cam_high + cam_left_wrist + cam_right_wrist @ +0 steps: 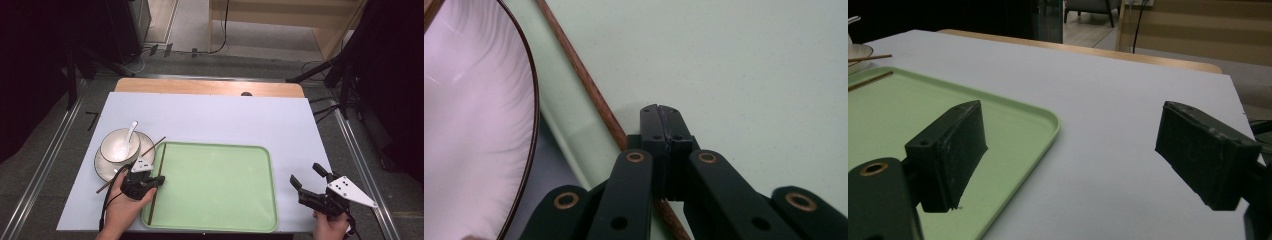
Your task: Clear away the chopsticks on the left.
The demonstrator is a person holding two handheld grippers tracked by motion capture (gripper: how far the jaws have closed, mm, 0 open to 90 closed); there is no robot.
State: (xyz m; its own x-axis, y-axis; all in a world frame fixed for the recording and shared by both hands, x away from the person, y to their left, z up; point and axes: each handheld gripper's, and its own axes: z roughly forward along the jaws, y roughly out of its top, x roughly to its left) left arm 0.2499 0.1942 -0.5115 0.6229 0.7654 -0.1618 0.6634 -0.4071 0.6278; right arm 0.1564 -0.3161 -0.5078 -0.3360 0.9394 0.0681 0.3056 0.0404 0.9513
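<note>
The left tongs (156, 181) are closing fully together over the tray's (220, 220) left edge; whether the chopstick (589, 85) lying in the tray beside them is pinched cannot be determined. A second chopstick (151, 147) is resting across the saucer (102, 170), which is carrying the bowl (116, 147) and spoon (131, 131). The right tongs (1068, 150) are standing apart and idle above the counter (210, 115). Judged progress: one chopstick is transferred, while the other chopstick and the crockery are remaining outside the tray.

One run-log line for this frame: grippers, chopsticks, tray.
left gripper: shut on chopstick at tray left edge | right gripper: open, empty, beside tray | second chopstick: across plate
</note>
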